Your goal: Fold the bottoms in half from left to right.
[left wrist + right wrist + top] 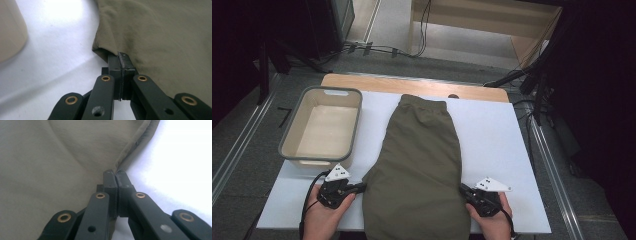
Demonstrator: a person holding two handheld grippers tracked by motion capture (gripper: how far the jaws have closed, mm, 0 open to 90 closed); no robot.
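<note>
Olive shorts (419,165) lay flat mid-table, right of bin (294,136), waistband far. Left gripper (360,187) clamped left side seam; right gripper (463,189) clamped right edge. Both pinched at matching height, likely to lift evenly for folding.

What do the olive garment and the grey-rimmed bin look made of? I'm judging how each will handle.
The olive garment looks like a soft, matte woven fabric, perhaps cotton or a blend: it creases, drapes loosely, and has a stitched hem. The grey-rimmed bin looks like rigid moulded plastic, smooth with a slight sheen, cream inside with rounded corners and a cut-out handle; the exact plastic cannot be told.
</note>
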